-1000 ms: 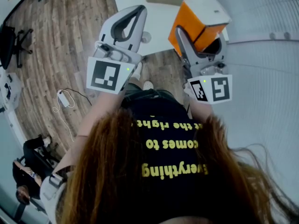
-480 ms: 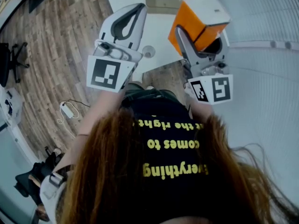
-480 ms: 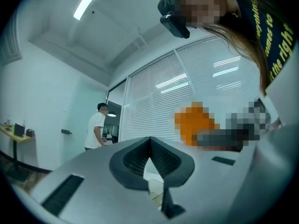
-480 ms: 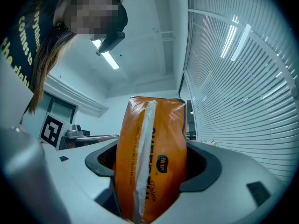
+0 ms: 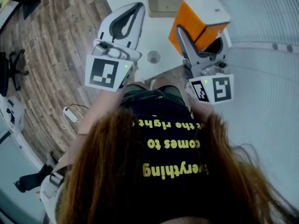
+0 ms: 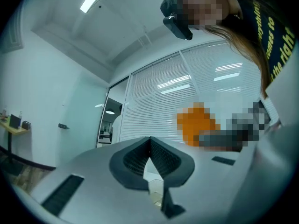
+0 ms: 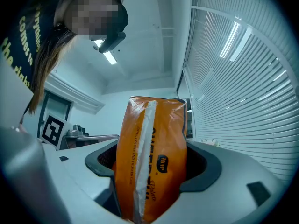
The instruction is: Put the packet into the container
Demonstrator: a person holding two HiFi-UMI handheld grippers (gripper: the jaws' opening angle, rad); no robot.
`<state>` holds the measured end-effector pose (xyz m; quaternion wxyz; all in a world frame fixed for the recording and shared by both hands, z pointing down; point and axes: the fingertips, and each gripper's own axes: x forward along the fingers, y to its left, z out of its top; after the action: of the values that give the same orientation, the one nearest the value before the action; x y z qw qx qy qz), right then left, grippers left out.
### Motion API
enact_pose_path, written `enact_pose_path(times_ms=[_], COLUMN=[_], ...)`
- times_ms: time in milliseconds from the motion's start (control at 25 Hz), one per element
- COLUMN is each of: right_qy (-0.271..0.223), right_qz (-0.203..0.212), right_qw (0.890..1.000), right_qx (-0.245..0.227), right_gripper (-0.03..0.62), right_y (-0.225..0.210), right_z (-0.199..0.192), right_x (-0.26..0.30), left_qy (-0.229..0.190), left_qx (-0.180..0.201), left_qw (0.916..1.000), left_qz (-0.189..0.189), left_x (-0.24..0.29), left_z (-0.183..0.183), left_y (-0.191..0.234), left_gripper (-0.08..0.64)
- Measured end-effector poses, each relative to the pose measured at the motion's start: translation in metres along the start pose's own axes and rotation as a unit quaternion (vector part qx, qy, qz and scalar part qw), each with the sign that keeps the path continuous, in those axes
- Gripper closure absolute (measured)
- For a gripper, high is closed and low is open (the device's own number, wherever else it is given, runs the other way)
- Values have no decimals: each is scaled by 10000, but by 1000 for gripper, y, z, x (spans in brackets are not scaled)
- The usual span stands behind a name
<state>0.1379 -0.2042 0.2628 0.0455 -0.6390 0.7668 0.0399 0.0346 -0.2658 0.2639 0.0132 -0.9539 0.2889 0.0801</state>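
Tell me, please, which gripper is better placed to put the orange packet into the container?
Right. The right gripper is shut on the orange packet, and in the head view the container on the table shows just beside it. The left gripper is shut and empty.

A small round cup (image 5: 153,57) stands on the white table (image 5: 159,31), near its edge. Beside the table is a wood floor (image 5: 56,45), where a white adapter (image 5: 71,115) lies with its cable looped. A black chair base (image 5: 15,62) stands further left. Blinds (image 7: 243,92) cover the windows.
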Motion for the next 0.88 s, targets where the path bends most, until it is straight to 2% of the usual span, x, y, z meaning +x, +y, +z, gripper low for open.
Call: enact_pose_path(times_ms=[320, 720, 880], right_qy=[55, 80, 75], right_qz=[128, 514, 570], right_qw=[9999, 9985, 9981], right_qx=[74, 162, 208], right_gripper=[224, 224, 224], right_y=[-1, -4, -24], right_z=[2, 8, 7], right_x=[46, 68, 73], left_qy=[58, -10, 26], left_qx=[51, 57, 132], left_qw=[9998, 9983, 9975], left_qz=[164, 588, 689], left_x=[14, 13, 26], left_z=[7, 24, 21], left_y=[38, 53, 45], left_gripper=[558, 558, 558])
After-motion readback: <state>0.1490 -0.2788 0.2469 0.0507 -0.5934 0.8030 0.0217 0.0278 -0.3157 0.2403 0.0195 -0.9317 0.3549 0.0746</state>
